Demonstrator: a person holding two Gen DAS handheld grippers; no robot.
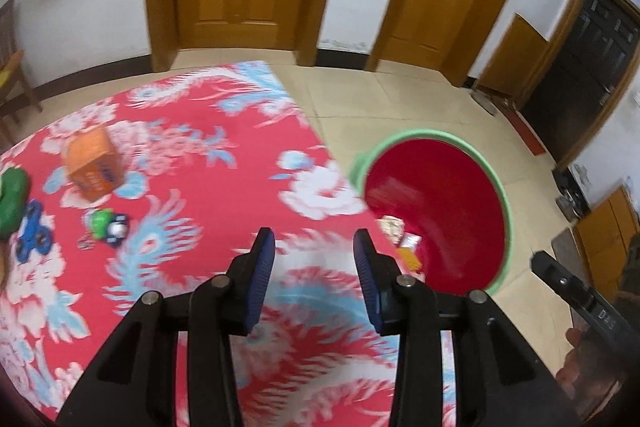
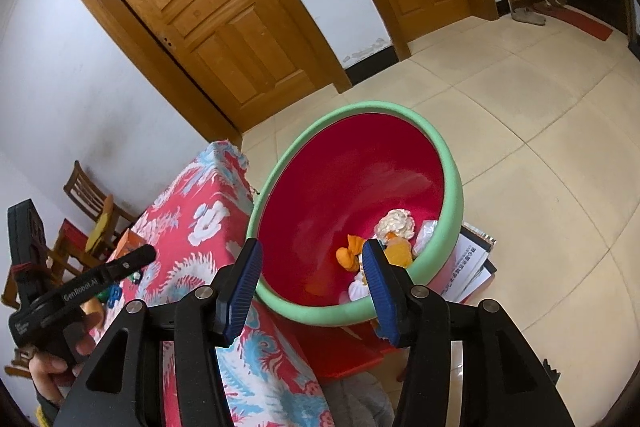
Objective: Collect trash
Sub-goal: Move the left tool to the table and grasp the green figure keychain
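A red bin with a green rim stands beside the table and also shows in the left wrist view. Inside lie orange peel, a crumpled white paper and other scraps. My right gripper is open and empty above the bin's near rim. My left gripper is open and empty over the red flowered tablecloth. An orange carton and a small green and dark piece lie on the cloth at the left.
A blue spinner toy and a green object sit at the table's left edge. Papers lie on the tiled floor under the bin. Wooden doors stand behind, a chair at the far side.
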